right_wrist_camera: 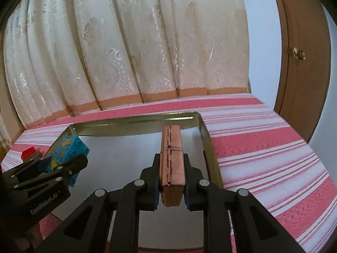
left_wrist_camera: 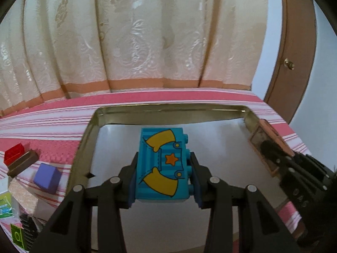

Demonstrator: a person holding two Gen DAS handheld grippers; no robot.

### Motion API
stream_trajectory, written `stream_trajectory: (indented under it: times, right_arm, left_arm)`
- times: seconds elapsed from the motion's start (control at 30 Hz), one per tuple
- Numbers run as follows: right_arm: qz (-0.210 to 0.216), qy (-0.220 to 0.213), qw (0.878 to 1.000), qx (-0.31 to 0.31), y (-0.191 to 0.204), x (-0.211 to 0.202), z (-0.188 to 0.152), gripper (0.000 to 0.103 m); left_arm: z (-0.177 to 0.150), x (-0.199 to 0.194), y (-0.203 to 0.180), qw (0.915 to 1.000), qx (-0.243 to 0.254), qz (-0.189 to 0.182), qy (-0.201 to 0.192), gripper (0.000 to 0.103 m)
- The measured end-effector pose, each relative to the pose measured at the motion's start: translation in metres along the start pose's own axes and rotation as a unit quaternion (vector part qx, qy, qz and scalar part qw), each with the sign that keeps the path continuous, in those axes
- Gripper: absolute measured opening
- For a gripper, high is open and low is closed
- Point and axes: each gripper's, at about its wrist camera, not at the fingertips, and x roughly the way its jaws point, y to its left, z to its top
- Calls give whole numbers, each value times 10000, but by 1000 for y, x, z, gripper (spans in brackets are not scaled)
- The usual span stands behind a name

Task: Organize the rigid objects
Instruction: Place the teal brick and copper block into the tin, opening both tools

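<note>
Both tools grip cargo above the tray (left_wrist_camera: 88, 139): blue brick (left_wrist_camera: 162, 164), copper case (right_wrist_camera: 171, 158).

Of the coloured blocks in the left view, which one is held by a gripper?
The blue block, printed with a star, is clamped by the left gripper; the red and purple blocks lie on the cloth.

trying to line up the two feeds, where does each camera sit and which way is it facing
Left wrist: sits on the left gripper, looking forward and down along its fingers, shut on a blue toy brick over the metal tray.
Right wrist: sits on the right gripper, same heading, shut on a copper hinged case.
Shared: tray, curtain, striped cloth, door, and each view shows the other gripper.
</note>
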Motion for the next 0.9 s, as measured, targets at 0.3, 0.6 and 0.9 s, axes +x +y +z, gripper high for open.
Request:
stream_trajectory:
  times: [0.3,0.6,0.9]
  right_arm:
    - [62,-23,10000,-59,4,0,0,27]
    - [-284,-902,9955,-90,6,-27,-2,80]
    - [-361,-918,9951,41,0,-26,1,80]
  left_arm:
    - [-3,-1,-1,9992,145,349,-115,48]
    - [-4,-22,4,9967,30,505,-628,102]
    - [-11,-27,6,9946,195,679,-761,102]
